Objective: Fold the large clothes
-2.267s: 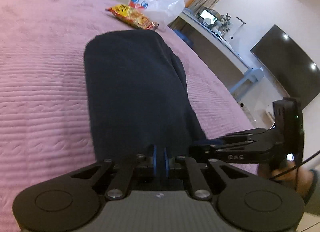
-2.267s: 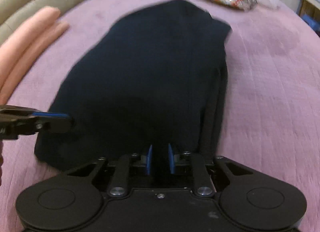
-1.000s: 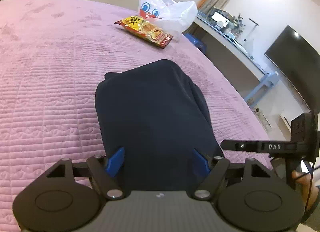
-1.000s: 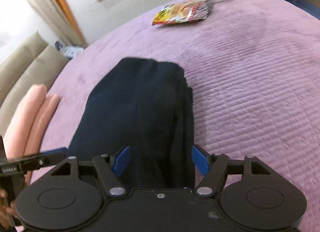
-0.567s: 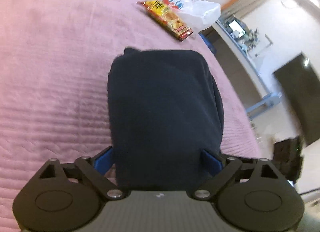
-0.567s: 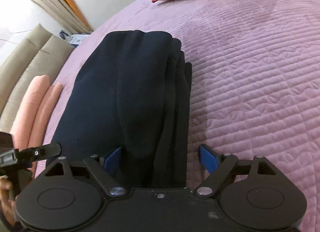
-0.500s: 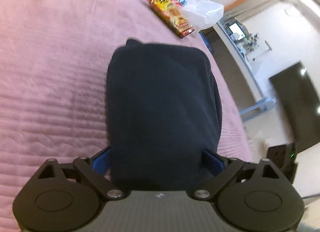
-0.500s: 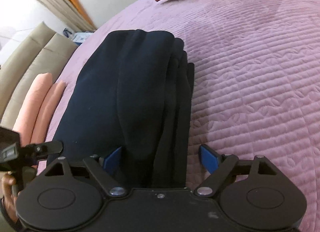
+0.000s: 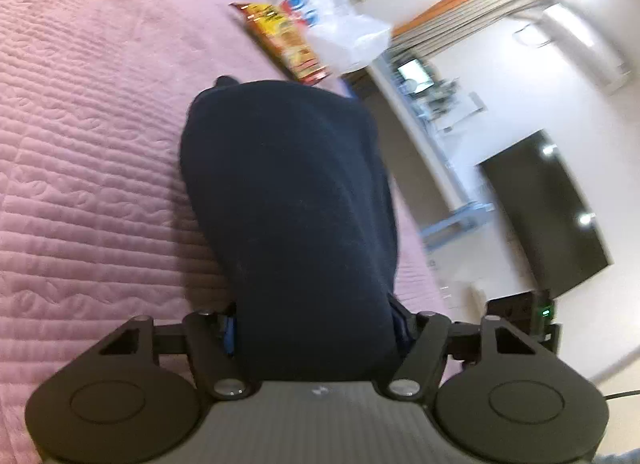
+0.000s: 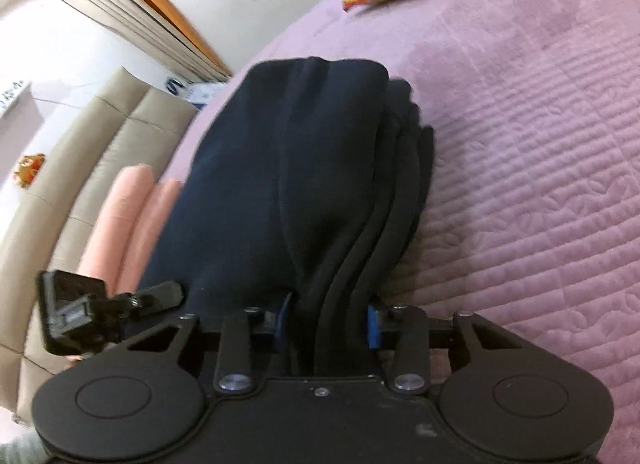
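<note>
Both grippers are on the bundle at once. The dark navy garment (image 9: pixel 288 204) lies folded into a thick, narrow stack on the pink quilted bed (image 9: pixel 80 168), running away from the cameras toward the far edge. The left gripper (image 9: pixel 314 328) has its fingers (image 9: pixel 229 330) set fairly wide, one either side of the near end, with the cloth bulging up between them; the blue pads look pressed into the fabric, so this reads as a grip on the whole thickness. The right gripper (image 10: pixel 328 324) does likewise from its side, its fingers (image 10: pixel 372 326) bracketing several stacked layers whose edges show as ridges on the right. Taking the whole stack rather than the top layer would keep the folds from sliding apart.

From the right wrist view the left gripper's tip pokes in at the near left, so the two tools sit close together on the same end. Both views are tilted and a touch blurred, which suggests a lift or a carry, though I can't be certain.

Far off sit a snack packet (image 9: pixel 280 40) and a white plastic bag (image 9: pixel 340 32), well apart from the garment. Peach bolsters (image 10: pixel 132 216) lie along the left. The folding looks nearly finished.
</note>
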Action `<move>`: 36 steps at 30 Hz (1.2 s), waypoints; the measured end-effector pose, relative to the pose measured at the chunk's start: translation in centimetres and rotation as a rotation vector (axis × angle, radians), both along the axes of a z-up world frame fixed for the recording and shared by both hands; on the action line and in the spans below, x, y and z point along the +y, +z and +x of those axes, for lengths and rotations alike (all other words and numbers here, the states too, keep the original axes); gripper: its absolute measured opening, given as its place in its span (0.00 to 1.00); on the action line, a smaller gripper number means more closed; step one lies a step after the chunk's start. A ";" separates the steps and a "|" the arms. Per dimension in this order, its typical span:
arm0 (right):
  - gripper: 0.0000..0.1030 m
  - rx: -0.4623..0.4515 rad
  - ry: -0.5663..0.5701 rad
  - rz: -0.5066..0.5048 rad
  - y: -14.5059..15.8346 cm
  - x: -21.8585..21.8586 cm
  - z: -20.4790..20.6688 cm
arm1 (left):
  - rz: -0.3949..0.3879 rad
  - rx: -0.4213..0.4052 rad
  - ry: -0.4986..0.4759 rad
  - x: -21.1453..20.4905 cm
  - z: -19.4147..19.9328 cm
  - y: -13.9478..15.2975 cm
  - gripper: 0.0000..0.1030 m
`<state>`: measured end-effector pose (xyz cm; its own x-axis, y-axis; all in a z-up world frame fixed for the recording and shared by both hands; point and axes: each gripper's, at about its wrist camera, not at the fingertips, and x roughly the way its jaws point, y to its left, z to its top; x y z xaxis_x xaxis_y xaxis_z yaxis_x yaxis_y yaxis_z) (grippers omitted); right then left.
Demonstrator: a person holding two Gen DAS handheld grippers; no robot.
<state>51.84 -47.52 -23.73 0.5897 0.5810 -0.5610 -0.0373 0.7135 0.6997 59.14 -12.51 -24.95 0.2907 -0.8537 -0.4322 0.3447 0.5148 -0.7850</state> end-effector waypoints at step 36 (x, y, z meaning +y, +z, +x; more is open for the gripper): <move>0.68 -0.097 0.008 0.001 3.3 11.9 -28.1 | 0.135 -0.112 0.367 16.4 -30.5 1.0 0.69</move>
<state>23.69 -35.60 -20.47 0.6365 0.5868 -0.5006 -0.1111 0.7120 0.6933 28.65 3.90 -23.97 0.6172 -0.6225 -0.4812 0.1988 0.7151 -0.6701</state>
